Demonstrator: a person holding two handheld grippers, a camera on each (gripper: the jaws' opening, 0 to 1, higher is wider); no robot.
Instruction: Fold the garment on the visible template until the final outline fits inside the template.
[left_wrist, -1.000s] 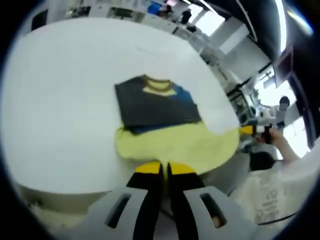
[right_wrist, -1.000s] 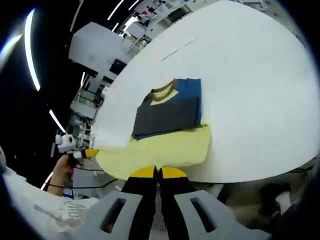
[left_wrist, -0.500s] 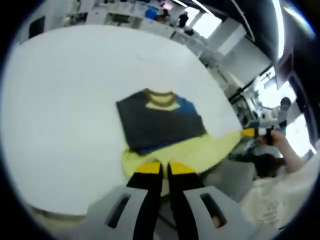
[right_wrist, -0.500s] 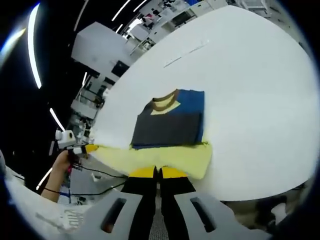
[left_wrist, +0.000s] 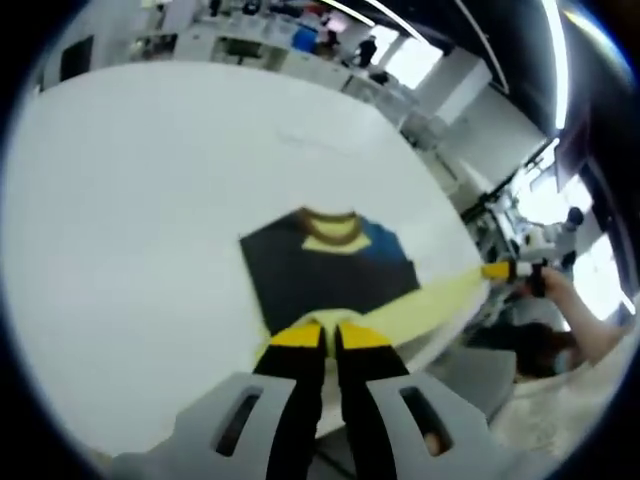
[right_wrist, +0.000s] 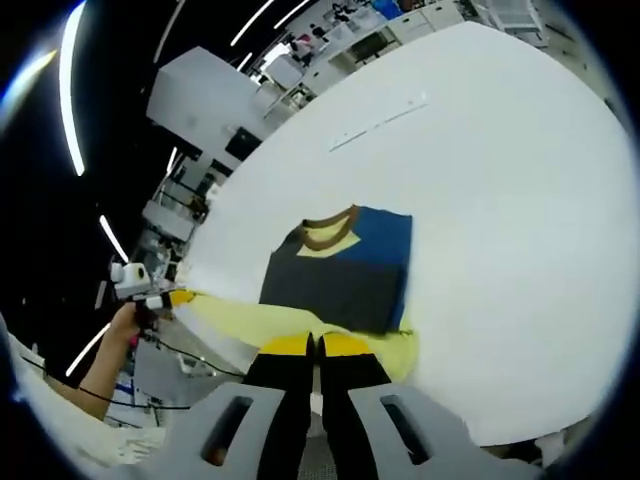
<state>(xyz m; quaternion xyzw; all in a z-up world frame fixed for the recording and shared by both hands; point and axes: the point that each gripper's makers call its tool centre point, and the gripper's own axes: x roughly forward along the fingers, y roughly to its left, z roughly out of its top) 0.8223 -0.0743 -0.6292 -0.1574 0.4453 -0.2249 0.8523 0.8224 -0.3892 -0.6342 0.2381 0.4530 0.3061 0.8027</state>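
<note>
Garment (left_wrist: 330, 265): lying on the white table (left_wrist: 130, 200), dark grey and blue upper part flat, brown-and-yellow collar away from the grippers; pale yellow lower edge lifted off the surface and stretched between the two grippers
Left gripper (left_wrist: 320, 335): jaws pressed together, pinching the yellow hem at one corner; also seen far left in the right gripper view, held by a hand (right_wrist: 125, 318)
Right gripper (right_wrist: 315, 345): jaws closed tight on the yellow hem's other corner
Template: cannot make it out on the table

Folded garment (left_wrist: 330, 265) on white table (left_wrist: 130, 200)
</note>
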